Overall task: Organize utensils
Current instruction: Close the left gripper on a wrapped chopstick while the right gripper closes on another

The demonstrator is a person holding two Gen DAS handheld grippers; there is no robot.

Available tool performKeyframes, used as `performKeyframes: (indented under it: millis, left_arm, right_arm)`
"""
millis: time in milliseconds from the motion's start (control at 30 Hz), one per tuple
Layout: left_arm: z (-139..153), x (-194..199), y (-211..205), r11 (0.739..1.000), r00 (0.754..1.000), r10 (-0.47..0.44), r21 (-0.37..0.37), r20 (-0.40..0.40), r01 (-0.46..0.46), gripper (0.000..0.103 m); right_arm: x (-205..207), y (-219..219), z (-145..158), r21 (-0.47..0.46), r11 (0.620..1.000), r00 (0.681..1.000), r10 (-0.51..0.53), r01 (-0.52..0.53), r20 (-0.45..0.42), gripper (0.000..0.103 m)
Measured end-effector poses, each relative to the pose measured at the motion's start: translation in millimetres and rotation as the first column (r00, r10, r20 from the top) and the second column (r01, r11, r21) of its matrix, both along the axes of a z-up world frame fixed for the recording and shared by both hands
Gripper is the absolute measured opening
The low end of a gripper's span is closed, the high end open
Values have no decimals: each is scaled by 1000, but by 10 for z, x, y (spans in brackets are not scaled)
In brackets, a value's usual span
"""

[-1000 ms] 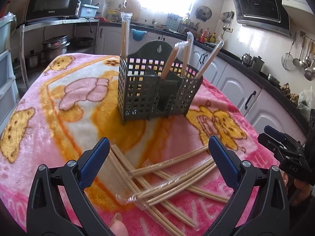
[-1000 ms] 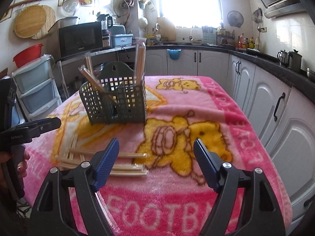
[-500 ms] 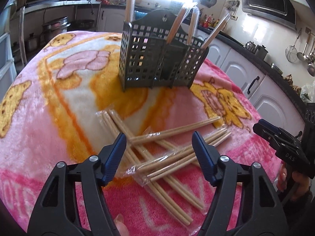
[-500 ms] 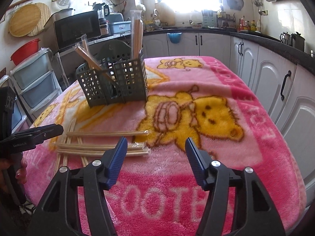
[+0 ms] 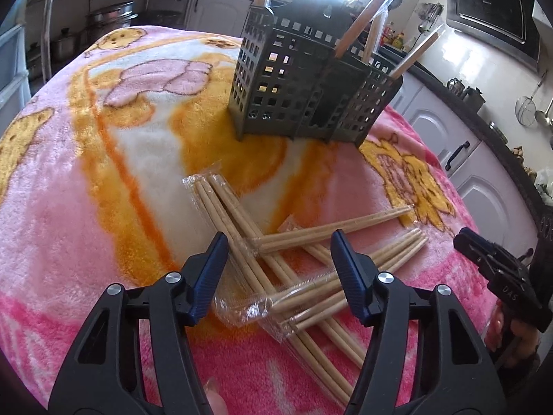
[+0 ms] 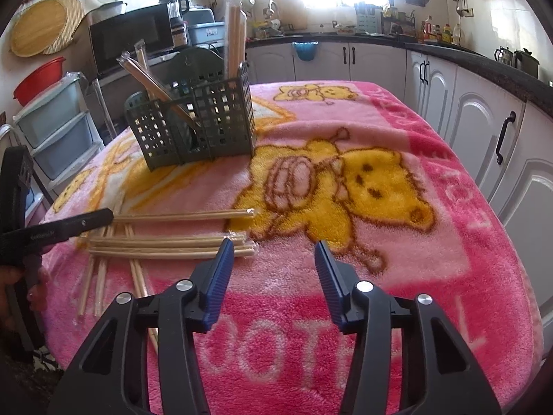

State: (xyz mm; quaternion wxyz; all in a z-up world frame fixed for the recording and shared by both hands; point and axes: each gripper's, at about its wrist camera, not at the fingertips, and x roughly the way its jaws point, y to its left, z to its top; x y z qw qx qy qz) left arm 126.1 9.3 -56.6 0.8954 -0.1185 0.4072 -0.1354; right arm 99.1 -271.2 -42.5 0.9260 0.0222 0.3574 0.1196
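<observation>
A dark green slotted utensil holder [image 5: 311, 86] stands on the pink blanket [image 5: 86, 180] and holds several wrapped chopstick pairs; it also shows in the right wrist view [image 6: 197, 124]. Several plastic-wrapped chopstick pairs [image 5: 293, 263] lie crossed in a loose pile in front of it, also visible in the right wrist view [image 6: 172, 245]. My left gripper [image 5: 280, 273] is open and empty, low over the pile, its jaws on either side of the crossed sticks. My right gripper [image 6: 271, 276] is open and empty, just right of the stick tips.
White kitchen cabinets [image 6: 484, 128] run along the right of the table. A microwave [image 6: 131, 38] and plastic drawers [image 6: 55, 128] stand behind the holder. The blanket's front edge [image 6: 311, 363] is close under the right gripper.
My left gripper has come down and forward onto the pile and its jaws have narrowed. My right gripper has lowered and moved left toward the stick tips, jaws also narrower.
</observation>
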Motion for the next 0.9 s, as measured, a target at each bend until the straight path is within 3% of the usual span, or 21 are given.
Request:
performKeyframes:
  millis: [267, 333, 400, 567, 633, 700, 900]
  left_arm:
    - [-11, 83, -7, 1000, 1000, 3, 6, -4, -3, 30]
    - [-4, 91, 0, 1000, 1000, 5, 6, -1, -5, 16]
    - [3, 104, 4, 1000, 1000, 1, 2, 0, -1, 10]
    - [-5, 139, -16, 1000, 1000, -9, 6, -3, 9, 3]
    - [5, 153, -29, 1000, 1000, -11, 8, 3, 11, 2]
    - [16, 165, -43, 1000, 1000, -15, 10, 7, 15, 2]
    - [68, 203, -107, 999, 999, -32, 18, 25, 31, 1]
  right_arm:
    - [192, 44, -105, 120, 992, 995, 47, -36, -89, 37]
    - [260, 67, -135, 150, 988, 992, 57, -40, -112, 37]
    - [306, 91, -161, 176, 983, 989, 68, -45, -129, 35]
    - [360, 71, -224, 207, 978, 985, 62, -28, -160, 23]
    - [347, 49, -214, 205, 978, 986, 62, -28, -157, 9]
    - [299, 29, -193, 187, 982, 988, 63, -35, -143, 2]
    - [158, -104, -173, 131, 991, 993, 29, -13, -119, 1]
